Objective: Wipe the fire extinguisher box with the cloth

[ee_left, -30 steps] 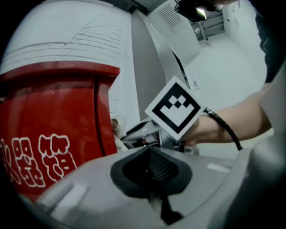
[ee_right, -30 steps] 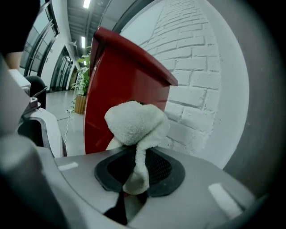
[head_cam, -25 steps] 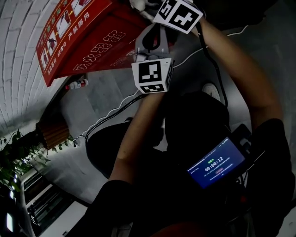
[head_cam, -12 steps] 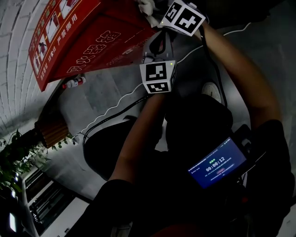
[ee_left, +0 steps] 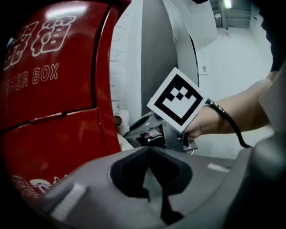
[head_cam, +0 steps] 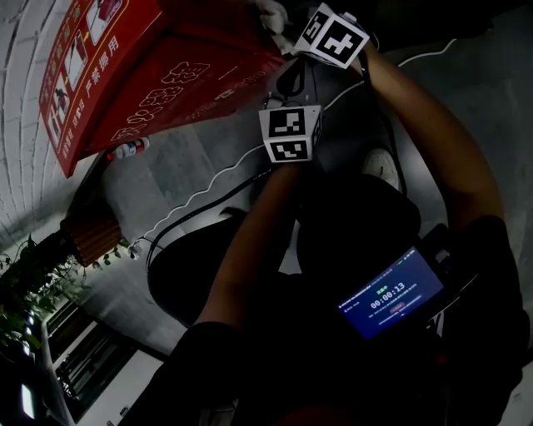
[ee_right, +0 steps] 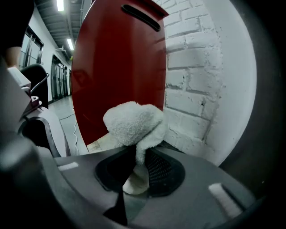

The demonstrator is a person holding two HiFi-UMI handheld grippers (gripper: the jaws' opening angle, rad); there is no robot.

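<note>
The red fire extinguisher box (head_cam: 166,66) with white lettering fills the head view's upper left. My right gripper (ee_right: 136,154) is shut on a fluffy white cloth (ee_right: 134,123), which is held at the box's side (ee_right: 116,62), close to the brick wall. In the head view the cloth (head_cam: 271,12) shows at the box's top right corner, just beyond the right gripper's marker cube (head_cam: 333,37). My left gripper (ee_left: 149,150) is shut on nothing and hovers beside the box front (ee_left: 53,89), just below the right gripper. Its cube (head_cam: 290,133) is under the box's edge.
A white brick wall (ee_right: 192,80) stands right of the box. On the grey floor lie a small red-and-white canister (head_cam: 125,150) and a white cable (head_cam: 208,191). A wooden planter (head_cam: 92,237) with leaves stands at the left. A phone screen (head_cam: 389,291) glows at the person's chest.
Both marker cubes have drifted a little to the right in the head view, and the cloth has slid rightward along the box's top corner. Both grippers stay shut.
</note>
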